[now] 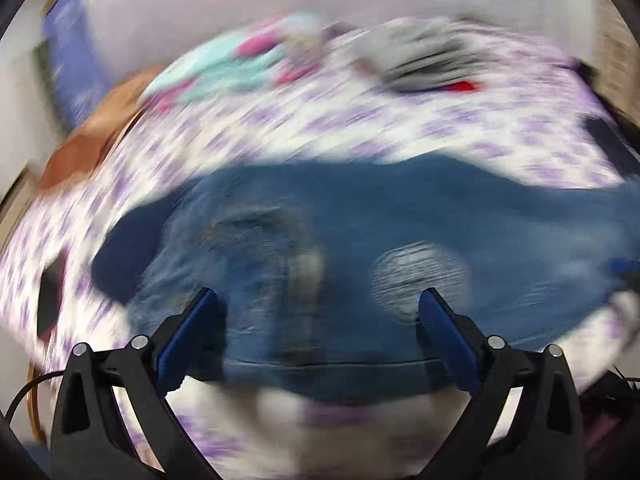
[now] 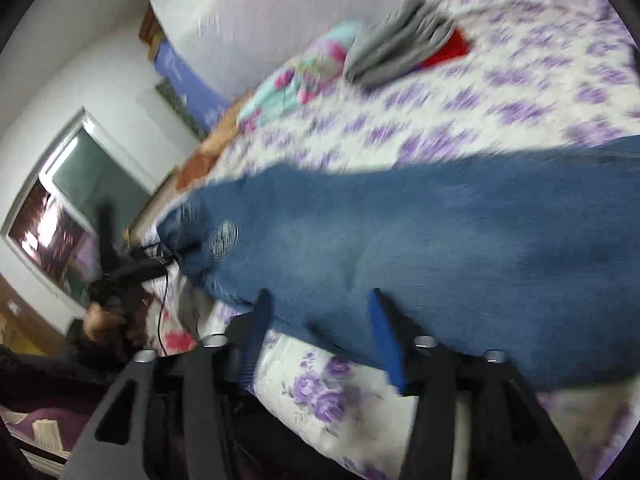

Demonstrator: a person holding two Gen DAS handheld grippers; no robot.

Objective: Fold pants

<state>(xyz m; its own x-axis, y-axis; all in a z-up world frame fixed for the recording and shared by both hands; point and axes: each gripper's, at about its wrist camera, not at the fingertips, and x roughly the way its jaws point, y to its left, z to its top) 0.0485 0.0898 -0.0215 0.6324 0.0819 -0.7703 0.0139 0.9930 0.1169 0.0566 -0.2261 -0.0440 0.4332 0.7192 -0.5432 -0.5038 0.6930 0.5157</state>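
Left gripper hangs low over the jeans, aimed forward across the bed. Its fingers are spread wide, blue pads facing in, w/ nothing between them; the waistband edge of the jeans runs across just below the tips. View is heavily motion-blurred.

Right gripper sits at the near edge of the bed, tilted, pointing over the jeans. Its fingers are also apart w/ a clear gap, gripping nothing; tips overlap the near edge of the denim, but can't tell if they touch it.

Around: flowered purple-and-white bedsheet covers the bed. At the far side lies a folded gray garment w/ a red piece sticking out beside it, and a turquoise-and-pink cloth just left of that. Same items show blurred in the left view: gray pile, turquoise cloth. A window is on the wall left of the bed; a black cable dangles near the bed edge below it. Nothing lies between either gripper and the jeans.

Jeans: blue denim, spread flat lengthwise along the near part of the bed, not folded. A round pale patch shows near the waist, by the left gripper's right finger; same patch appears at the far-left end in the right view. Fabric looks faded in the middle, darker at the edges.
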